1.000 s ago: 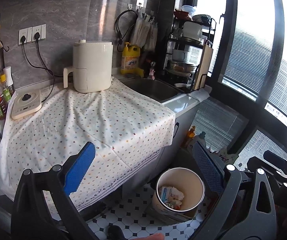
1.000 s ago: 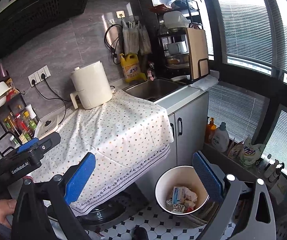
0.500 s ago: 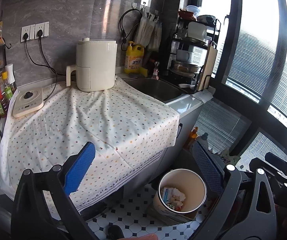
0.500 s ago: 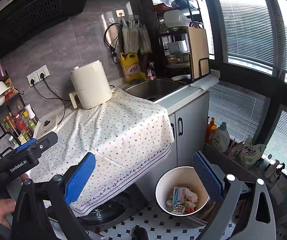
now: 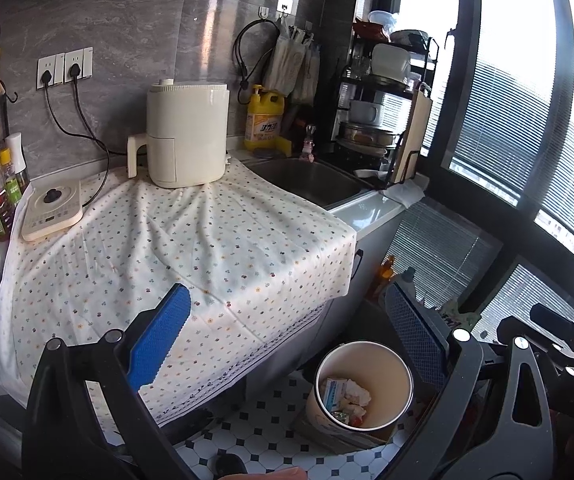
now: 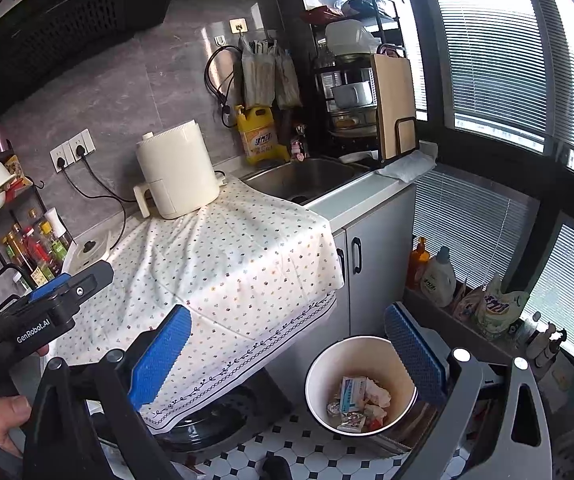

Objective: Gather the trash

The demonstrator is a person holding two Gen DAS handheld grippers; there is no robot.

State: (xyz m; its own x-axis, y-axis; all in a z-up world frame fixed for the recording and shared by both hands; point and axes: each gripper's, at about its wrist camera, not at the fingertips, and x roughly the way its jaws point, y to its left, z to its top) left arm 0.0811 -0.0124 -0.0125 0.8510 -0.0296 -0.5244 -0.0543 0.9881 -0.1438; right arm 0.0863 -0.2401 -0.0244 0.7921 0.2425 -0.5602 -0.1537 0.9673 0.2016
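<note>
Two grippers in view, each with blue-padded fingers spread wide and holding nothing: left gripper (image 5: 287,344), right gripper (image 6: 287,350). The left gripper's black body also shows at the left edge of the right wrist view, gripped by a hand (image 6: 1,420).

One trash bin (image 5: 363,388), white, round, open-topped, standing on the tiled floor (image 5: 271,432) just beside the cabinet front. Contents: a small heap of trash (image 6: 361,400) at the bottom, comprising one pale blue-and-white carton, crumpled white paper and some foil-like scraps; exact piece count cannot be told from this angle. The bin sits low between the fingers in both views, nearer the right-hand finger.

One table (image 5: 371,214), mostly covered by one dotted cloth (image 5: 191,248) that hangs over the front edge. The cloth surface is bare from its middle to the near edge. Standing at the back: one cream air fryer (image 5: 187,136), one flat cream cooktop (image 5: 53,208) at the left, two plugs in the wall sockets.

One sink (image 5: 311,178) to the right of the cloth; one yellow detergent jug (image 5: 265,122) behind it; one black dish rack (image 6: 361,92) with one wooden cutting board (image 6: 397,108) upright at its side.

Two bottles on the low ledge under the window: one orange, one white (image 6: 439,278).
</note>
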